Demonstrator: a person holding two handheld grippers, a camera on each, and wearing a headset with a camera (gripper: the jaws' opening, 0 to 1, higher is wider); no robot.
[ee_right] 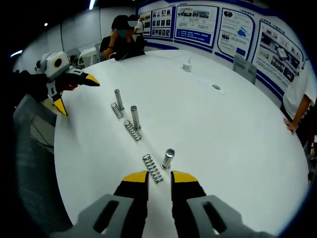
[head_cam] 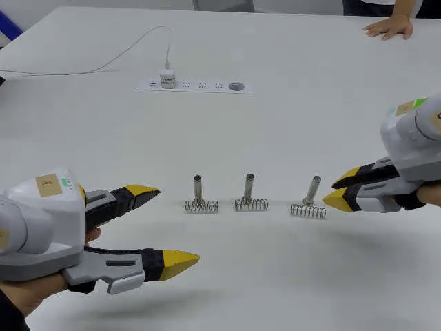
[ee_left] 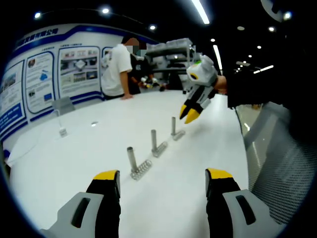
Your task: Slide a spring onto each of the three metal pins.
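Three metal pins (head_cam: 249,185) stood upright in a row near the middle of the white table (head_cam: 289,276). Each had a spring (head_cam: 251,204) lying on its side at its foot, on the side toward the table's near edge. None threaded yet. I read the layout as deliberate: spring beside its pin, short carry.

Right gripper (head_cam: 332,192) sat just beside the rightmost pin (head_cam: 313,189), jaws narrowly parted, gripping nothing, nosed toward the rightmost spring (head_cam: 307,211). Likely the first pick.

Left gripper (head_cam: 176,225) hung off the left end of the row, jaws spread wide, empty, perhaps to steady a pin.

Bare table lay all round the row. Power strip (head_cam: 194,86) lay well back toward the far edge, and a person's hand (head_cam: 391,27) rested at the far right edge. Both were clear of my working room.
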